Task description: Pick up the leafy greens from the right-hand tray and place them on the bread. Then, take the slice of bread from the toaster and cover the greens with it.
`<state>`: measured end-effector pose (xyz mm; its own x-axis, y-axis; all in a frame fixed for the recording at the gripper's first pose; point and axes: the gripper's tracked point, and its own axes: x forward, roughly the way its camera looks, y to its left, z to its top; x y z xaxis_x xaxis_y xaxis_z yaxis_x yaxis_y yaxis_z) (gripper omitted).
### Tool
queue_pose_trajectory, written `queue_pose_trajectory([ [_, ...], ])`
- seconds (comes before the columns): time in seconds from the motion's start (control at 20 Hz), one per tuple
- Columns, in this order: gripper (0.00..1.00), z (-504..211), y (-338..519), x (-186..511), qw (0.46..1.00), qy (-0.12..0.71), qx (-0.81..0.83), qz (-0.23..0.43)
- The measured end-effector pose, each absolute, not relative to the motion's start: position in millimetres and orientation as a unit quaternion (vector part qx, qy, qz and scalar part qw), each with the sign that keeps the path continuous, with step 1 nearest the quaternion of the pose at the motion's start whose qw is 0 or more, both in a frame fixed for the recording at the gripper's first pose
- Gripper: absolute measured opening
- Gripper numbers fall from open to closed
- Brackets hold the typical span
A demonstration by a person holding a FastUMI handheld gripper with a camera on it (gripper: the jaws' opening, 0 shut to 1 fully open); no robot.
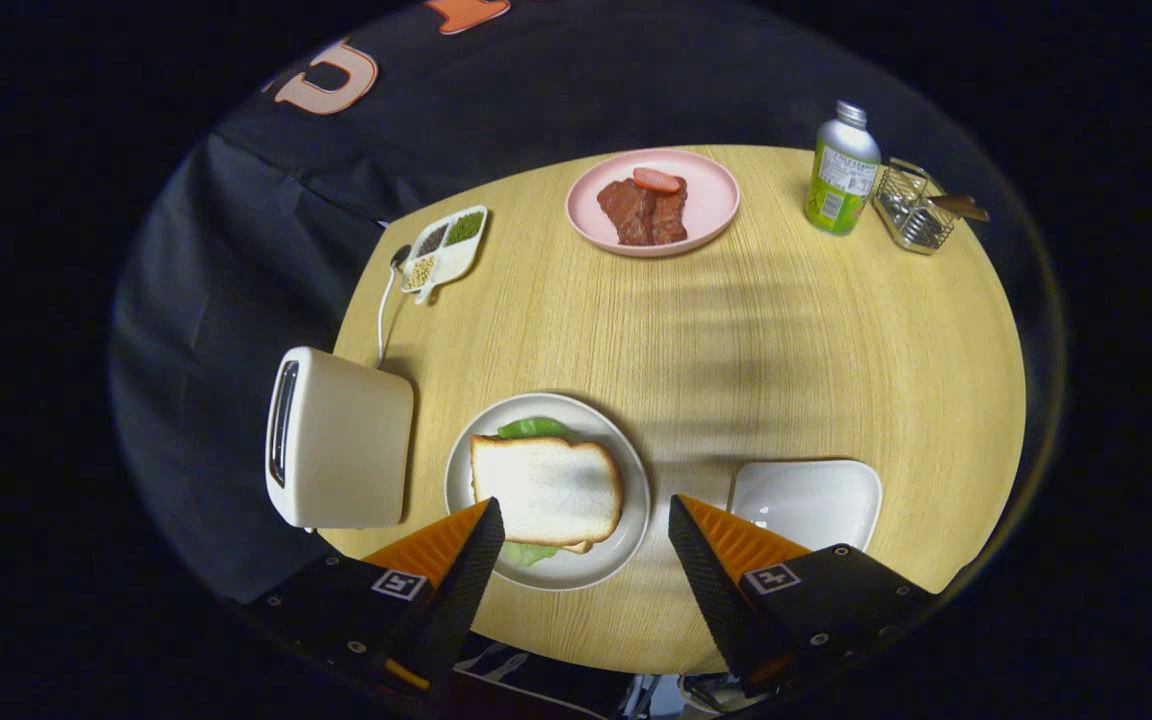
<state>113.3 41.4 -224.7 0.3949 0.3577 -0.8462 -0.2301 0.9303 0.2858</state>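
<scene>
- Nearest the camera, the gripper (586,515) hangs above a round wooden table (736,340), its two fingers spread wide apart and holding nothing.
- Between the fingers and just ahead of them sits a grey plate (626,530), closer to the left finger, whose tip overlaps the plate's near rim.
- On that plate lies a slice of bread (546,490), flat, covering the leafy greens (533,428); green edges peek out beyond the far side of the slice and again at its near side.
- A second piece of bread (579,546) shows as a thin crust edge under the top slice.
- Left of the plate stands a cream toaster (341,440), its slot facing away to the left and a white cord running off behind it.
- Just ahead of the right finger rests an empty white tray (806,500).
- Farther across the table are a small divided dish (444,247) of beans, a pink plate (652,202) of meat, a green bottle (842,170) and a wire basket (911,210).
</scene>
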Motion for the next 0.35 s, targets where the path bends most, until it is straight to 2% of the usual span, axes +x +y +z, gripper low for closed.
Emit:
queue_pose_trajectory([
  [0.35, 0.99, -101.5, 14.8, 116.4, 0.914, 0.372, 0.034, 0.159],
])
